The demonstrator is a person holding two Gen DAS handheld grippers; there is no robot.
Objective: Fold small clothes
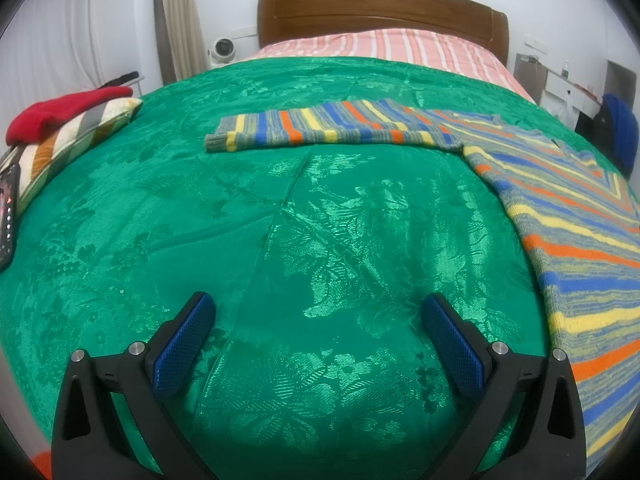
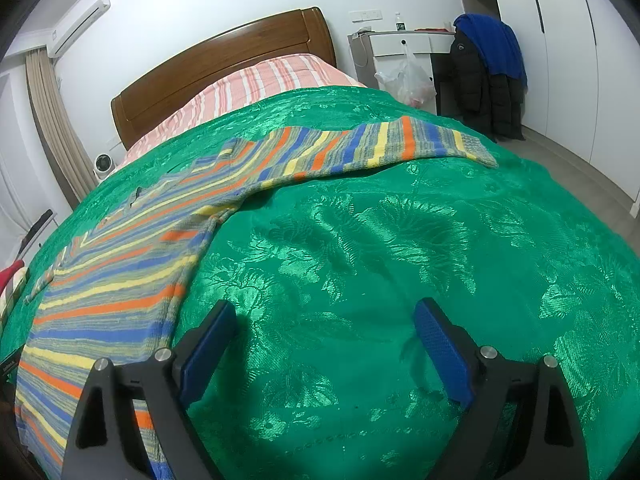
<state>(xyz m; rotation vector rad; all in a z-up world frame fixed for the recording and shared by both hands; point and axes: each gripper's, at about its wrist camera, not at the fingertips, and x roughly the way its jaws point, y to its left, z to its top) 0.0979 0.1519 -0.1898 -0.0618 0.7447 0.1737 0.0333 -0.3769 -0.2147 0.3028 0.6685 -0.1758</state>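
Note:
A striped knit sweater (image 1: 560, 208) in blue, orange, yellow and grey lies flat on a green bedspread (image 1: 280, 220). One sleeve (image 1: 328, 130) stretches out to the left in the left wrist view. In the right wrist view the sweater (image 2: 120, 272) lies at the left, its other sleeve (image 2: 384, 144) reaching right. My left gripper (image 1: 318, 312) is open and empty above bare bedspread, left of the sweater's body. My right gripper (image 2: 324, 320) is open and empty above the bedspread (image 2: 400, 260), its left finger just right of the sweater's edge.
A striped pillow (image 1: 76, 136) with a red garment (image 1: 60, 114) on it lies at the bed's left edge, beside a phone (image 1: 8, 216). A wooden headboard (image 1: 380, 12) and pink striped sheet (image 1: 380, 46) lie beyond. Jackets (image 2: 488, 80) hang at the right by white wardrobes.

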